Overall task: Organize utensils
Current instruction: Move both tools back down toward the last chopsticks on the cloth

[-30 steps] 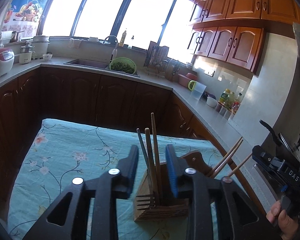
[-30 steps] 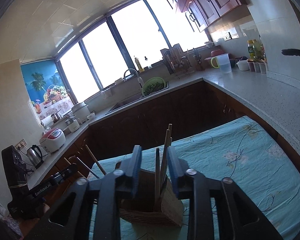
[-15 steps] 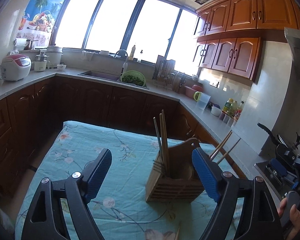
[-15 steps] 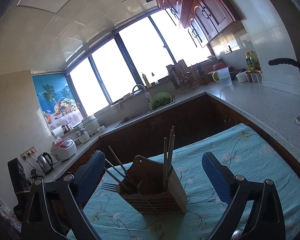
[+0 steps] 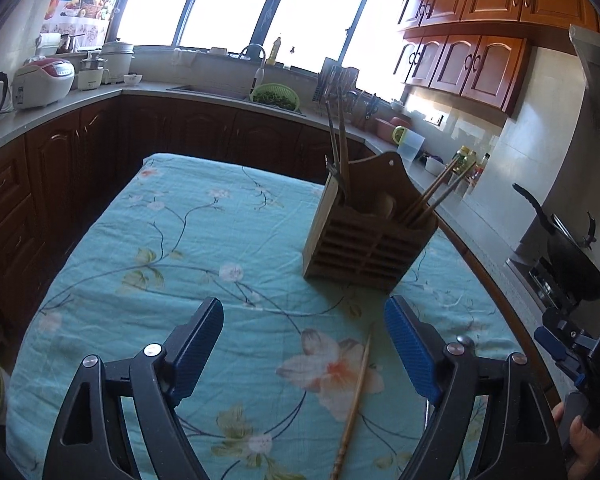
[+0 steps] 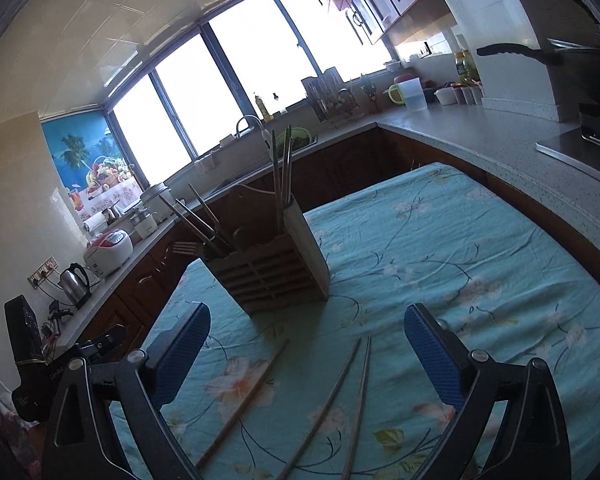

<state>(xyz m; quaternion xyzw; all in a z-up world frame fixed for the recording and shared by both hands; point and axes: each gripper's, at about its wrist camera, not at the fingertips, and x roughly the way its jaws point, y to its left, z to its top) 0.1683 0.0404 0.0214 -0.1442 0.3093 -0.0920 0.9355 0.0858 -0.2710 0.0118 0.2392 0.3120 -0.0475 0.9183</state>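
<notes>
Already the wooden utensil holder (image 5: 370,236) stood upright on the surface (image 5: 204,248), toward its far right corner in the left wrist view, with its slatted front turned to you. It carried two groups kept apart: upright sticks and a fork (image 6: 186,247) at one end, and chopsticks leaning out over the rim at the other, which suggested you were sorting by compartment. A wooden spoon seemed to sit between them, though it was too shadowed to be sure.

Nearer you, loose chopsticks (image 6: 332,404) lay flat on the floral cloth, three of them in the right wrist view, pointing roughly toward the holder. They lay apart from one another, except for two that ran close side by side, so you could likely pinch one without disturbing the rest.

Your left gripper (image 5: 304,352) was spread wide and held nothing, hovering above the near edge with one chopstick lying between its blue pads (image 5: 410,356). Your right gripper (image 6: 306,352) was likewise released and empty, straddling the loose sticks. Both looked poised for a fresh pickup.
</notes>
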